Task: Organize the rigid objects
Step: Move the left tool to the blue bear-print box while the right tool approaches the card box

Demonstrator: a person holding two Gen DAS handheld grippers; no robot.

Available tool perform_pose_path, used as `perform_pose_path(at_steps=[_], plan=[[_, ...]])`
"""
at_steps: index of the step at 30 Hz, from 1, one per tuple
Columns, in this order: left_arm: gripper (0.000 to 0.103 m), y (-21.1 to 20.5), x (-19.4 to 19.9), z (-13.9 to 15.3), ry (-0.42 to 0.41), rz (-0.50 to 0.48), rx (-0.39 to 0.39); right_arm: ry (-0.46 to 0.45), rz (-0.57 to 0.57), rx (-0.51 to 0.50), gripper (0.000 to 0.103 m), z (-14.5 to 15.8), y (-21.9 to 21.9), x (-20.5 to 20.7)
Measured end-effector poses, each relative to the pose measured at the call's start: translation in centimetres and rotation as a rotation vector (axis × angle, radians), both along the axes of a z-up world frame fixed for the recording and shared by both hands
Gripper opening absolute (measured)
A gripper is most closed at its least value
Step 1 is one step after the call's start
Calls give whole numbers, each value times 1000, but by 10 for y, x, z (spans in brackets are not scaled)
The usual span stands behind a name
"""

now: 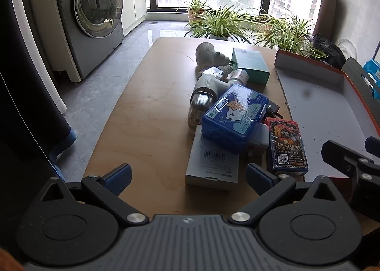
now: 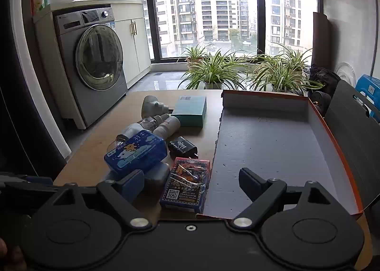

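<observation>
Landmark: the orange-walled tray [image 2: 337, 150], grey-floored, lying at the table's right side.

1. Your left gripper [image 1: 187, 176]: jaws spread wide, holding nothing, low over the near table edge left of the tray.
2. Your right gripper [image 2: 190, 183]: jaws spread wide, holding nothing, straddling the tray's near-left corner.
3. Card deck [image 2: 186, 184], red and blue: flat, touching the tray's left wall near its front corner.
4. Blue box [image 1: 235, 116] with cartoon print: left of the tray, tilted atop the heap.
5. Grey flat box [image 1: 212, 164] with barcode: beneath the blue box, nearest your left gripper.
6. Black adapter [image 2: 182, 147]: just left of the tray's left wall, behind the deck.
7. Teal box [image 2: 190, 110]: near the tray's far-left corner, apart from it.
8. White bottles [image 2: 166, 126] and pale plastic fittings [image 1: 209, 56]: left of the teal box, crowded together.
9. Wooden table [image 1: 147, 109]: bare board runs left of the heap to the curved edge.
10. Room: washing machine [image 2: 95, 67] far left of the tray; spider plants [image 2: 213, 69] and window [image 2: 204, 10] beyond its far wall.
</observation>
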State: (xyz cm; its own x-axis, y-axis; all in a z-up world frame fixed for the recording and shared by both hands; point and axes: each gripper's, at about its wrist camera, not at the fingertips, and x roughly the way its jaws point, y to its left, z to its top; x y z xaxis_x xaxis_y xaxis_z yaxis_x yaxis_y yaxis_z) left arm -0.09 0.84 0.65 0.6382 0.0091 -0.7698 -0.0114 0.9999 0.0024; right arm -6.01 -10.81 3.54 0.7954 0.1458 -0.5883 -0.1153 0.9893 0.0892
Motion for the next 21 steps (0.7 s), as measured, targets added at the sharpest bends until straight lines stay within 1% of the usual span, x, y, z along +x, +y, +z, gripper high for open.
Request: perform_pose_path(at_steps=[21], plan=[[103,2,9,-2,11,-5,-5,15,5,-1,102,-3,0,7]])
